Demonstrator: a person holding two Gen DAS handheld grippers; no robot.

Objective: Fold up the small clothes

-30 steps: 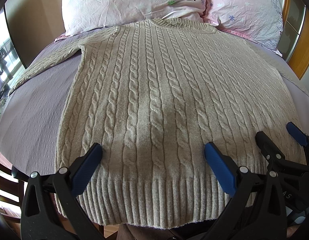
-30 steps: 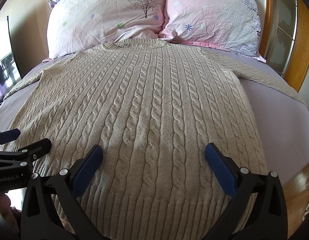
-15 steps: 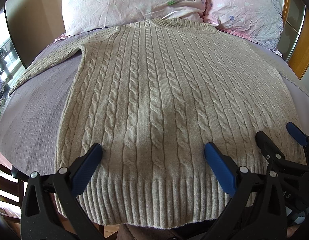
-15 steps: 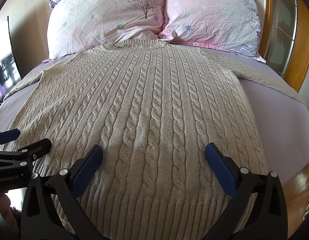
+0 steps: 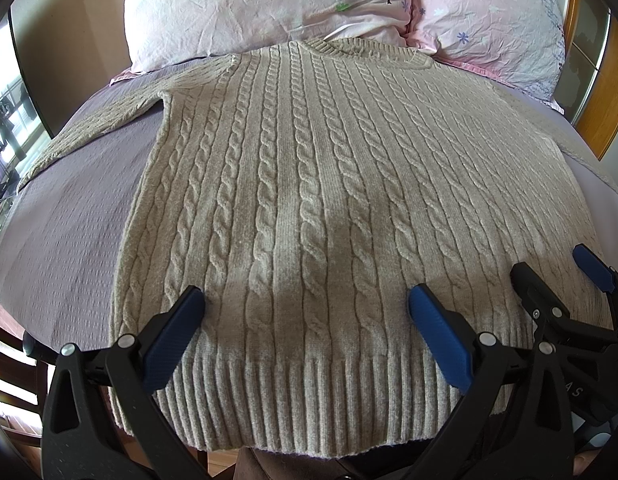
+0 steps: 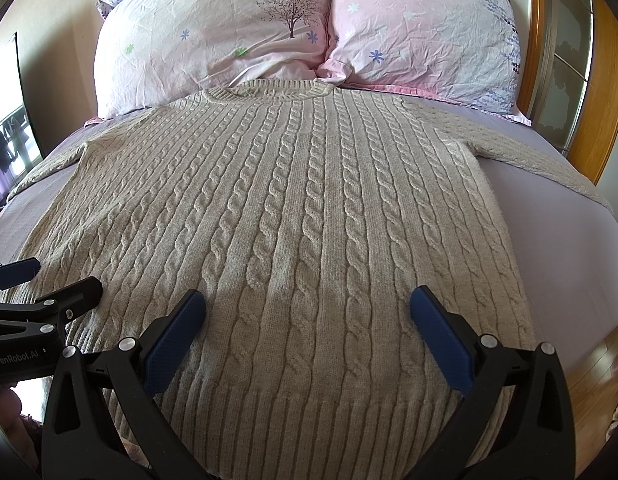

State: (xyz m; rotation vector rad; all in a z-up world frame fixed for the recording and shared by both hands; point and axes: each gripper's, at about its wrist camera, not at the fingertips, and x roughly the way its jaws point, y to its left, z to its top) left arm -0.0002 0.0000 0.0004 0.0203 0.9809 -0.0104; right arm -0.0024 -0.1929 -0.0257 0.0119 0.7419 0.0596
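A beige cable-knit sweater (image 5: 309,184) lies flat on the bed, collar toward the pillows, ribbed hem toward me, sleeves spread out to both sides. It also fills the right wrist view (image 6: 293,216). My left gripper (image 5: 305,300) is open and empty, hovering over the left part of the hem. My right gripper (image 6: 307,300) is open and empty over the right part of the hem. Each gripper shows in the other's view: the right one (image 5: 557,268) at the right edge, the left one (image 6: 57,276) at the left edge.
The lilac bedsheet (image 5: 69,216) shows on both sides of the sweater (image 6: 569,240). Two pink floral pillows (image 6: 237,40) (image 6: 421,32) lie at the head. A wooden headboard (image 6: 605,80) stands at the right. Wooden floor (image 6: 597,364) shows beside the bed.
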